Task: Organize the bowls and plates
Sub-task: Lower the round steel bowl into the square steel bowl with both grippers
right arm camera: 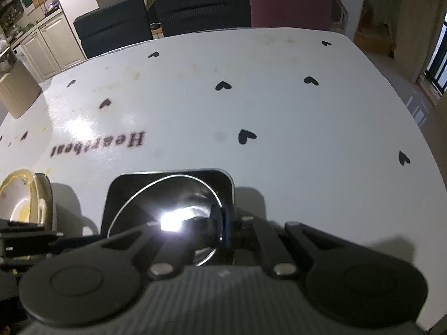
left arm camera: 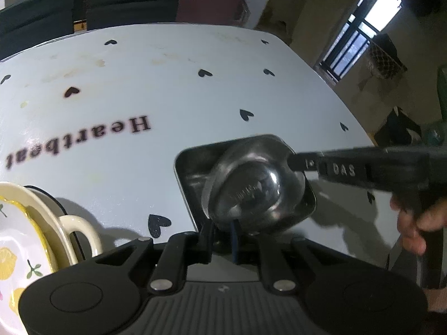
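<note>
Right wrist: bowl (right arm camera: 167, 209) rim between jaws.

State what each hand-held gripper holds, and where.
Both grip the steel bowl by its rim: the left hand-held gripper the near edge, the right the opposite.

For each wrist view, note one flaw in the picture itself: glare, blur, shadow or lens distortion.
Left wrist view: the fisheye lens bends the table edge into a curve, and the window is blown out white. Right wrist view: a glare spot burns out inside the round steel bowl, and the "Heartbeat" lettering looks smeared.
</note>
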A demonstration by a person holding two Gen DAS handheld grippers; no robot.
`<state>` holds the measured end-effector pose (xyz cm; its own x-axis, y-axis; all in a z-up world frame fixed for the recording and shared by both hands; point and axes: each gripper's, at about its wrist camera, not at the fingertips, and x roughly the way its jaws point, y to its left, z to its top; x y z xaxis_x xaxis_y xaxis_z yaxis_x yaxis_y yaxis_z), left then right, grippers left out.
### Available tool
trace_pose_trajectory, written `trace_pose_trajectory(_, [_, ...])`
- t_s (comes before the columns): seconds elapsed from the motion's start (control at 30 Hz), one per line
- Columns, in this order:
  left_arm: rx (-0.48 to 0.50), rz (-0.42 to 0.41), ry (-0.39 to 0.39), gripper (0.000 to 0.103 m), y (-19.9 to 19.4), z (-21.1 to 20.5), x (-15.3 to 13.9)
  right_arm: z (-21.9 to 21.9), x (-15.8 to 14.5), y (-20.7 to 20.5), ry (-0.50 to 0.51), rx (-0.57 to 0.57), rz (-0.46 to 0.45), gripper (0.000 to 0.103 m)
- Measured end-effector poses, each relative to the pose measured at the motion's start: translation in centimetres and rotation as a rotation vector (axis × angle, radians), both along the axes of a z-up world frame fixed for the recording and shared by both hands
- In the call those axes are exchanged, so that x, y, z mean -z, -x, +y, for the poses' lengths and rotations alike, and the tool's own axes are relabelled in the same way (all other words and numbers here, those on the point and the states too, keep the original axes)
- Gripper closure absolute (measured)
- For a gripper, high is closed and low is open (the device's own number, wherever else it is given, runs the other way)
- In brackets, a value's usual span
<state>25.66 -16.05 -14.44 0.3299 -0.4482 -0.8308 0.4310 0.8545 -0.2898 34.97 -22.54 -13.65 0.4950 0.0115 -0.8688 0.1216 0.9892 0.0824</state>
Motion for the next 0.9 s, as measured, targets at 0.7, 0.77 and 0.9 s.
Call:
trace_pose_trajectory(0.7, [-0.011,-0.072,0.079,0.088,-0.6,1.7,-2.6,-0.8,-0.1,-0.5,-0.025,0.007,-0.028,0.095])
trace_pose_trajectory(0.77, [-0.047,-0.087,0.073,0.088,-1.2,2.0,-2.7,-1.0,-0.4,-0.3,-0.027,0.02,-0.041,0.095])
trace_pose_trajectory(0.9, [-0.102,-0.095,0.047,0.088,-2.4,2.3,-2.2,-1.5,-1.0,0.0,-0.062,0.032,-0.056,0.095])
